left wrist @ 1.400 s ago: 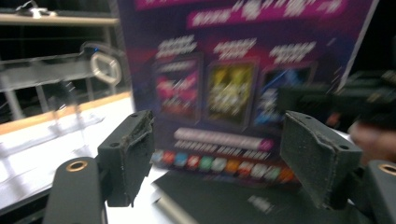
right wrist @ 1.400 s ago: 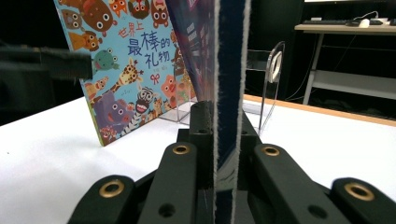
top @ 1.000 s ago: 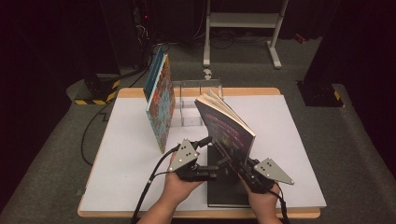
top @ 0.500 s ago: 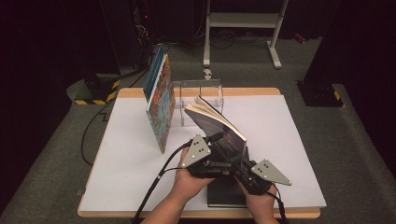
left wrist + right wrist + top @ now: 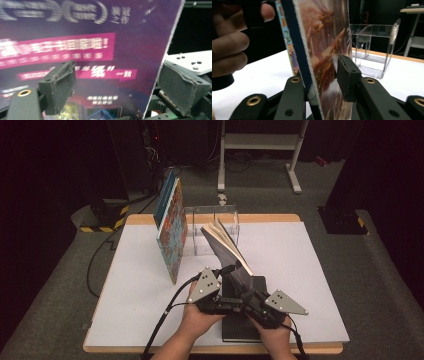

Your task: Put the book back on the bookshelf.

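A soft-cover book (image 5: 226, 247) with a dark purple cover stands tilted over the table's front middle, pages fanning at its top. My right gripper (image 5: 250, 299) holds it by the lower edge. In the right gripper view that gripper (image 5: 324, 82) is shut on the book (image 5: 322, 50), one pad (image 5: 347, 77) pressed flat against the cover. My left gripper (image 5: 222, 287) sits just left of it. Its jaws (image 5: 120, 87) stand wide open across the book's purple back cover (image 5: 87, 50), whose edge lies between the pads.
A colourful picture book (image 5: 170, 235) stands on edge, leaning at the left of a clear acrylic stand (image 5: 215, 227) at the back middle. A black book (image 5: 245, 332) lies flat under my hands near the front edge of the white table (image 5: 300, 270).
The left gripper has moved right, close up against the held book and the right gripper. The book has turned slightly, its cover facing more to the left.
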Demonstrator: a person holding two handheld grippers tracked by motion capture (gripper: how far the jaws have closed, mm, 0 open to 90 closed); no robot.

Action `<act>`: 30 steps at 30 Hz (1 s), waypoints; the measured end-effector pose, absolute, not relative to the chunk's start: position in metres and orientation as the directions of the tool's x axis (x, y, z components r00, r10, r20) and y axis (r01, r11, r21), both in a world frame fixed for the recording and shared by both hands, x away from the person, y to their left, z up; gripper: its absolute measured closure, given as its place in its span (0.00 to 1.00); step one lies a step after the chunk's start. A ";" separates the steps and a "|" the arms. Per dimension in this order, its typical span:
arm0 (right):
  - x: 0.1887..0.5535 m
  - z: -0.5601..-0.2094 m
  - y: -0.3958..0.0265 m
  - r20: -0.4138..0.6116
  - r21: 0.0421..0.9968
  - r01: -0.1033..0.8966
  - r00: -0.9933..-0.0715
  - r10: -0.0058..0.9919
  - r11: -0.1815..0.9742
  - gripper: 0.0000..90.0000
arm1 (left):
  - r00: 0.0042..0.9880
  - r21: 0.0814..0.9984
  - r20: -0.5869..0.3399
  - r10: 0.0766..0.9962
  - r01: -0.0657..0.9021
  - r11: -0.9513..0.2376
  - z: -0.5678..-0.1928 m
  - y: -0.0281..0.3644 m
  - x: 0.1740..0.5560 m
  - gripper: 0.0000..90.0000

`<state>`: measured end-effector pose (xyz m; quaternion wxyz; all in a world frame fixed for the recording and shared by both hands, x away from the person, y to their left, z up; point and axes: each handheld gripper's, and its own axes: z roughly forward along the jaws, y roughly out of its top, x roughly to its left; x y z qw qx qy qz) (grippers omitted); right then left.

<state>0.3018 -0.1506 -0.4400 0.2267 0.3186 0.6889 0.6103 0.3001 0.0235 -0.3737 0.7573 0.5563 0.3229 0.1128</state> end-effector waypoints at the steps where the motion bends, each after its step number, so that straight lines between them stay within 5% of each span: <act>1: 0.301 -0.440 -0.149 0.067 0.986 0.158 -0.690 0.721 0.060 0.76 | 0.765 0.920 -0.352 0.540 0.176 0.351 -0.375 0.024 0.299 0.14; 12: 0.298 -0.441 -0.141 0.075 0.984 0.163 -0.737 0.672 0.069 0.63 | 0.735 0.935 -0.319 0.598 0.142 0.325 -0.376 0.026 0.300 0.17; 30: 0.295 -0.444 -0.138 0.093 0.981 0.178 -0.793 0.603 0.082 0.56 | 0.721 0.941 -0.311 0.619 0.143 0.306 -0.376 0.033 0.304 0.25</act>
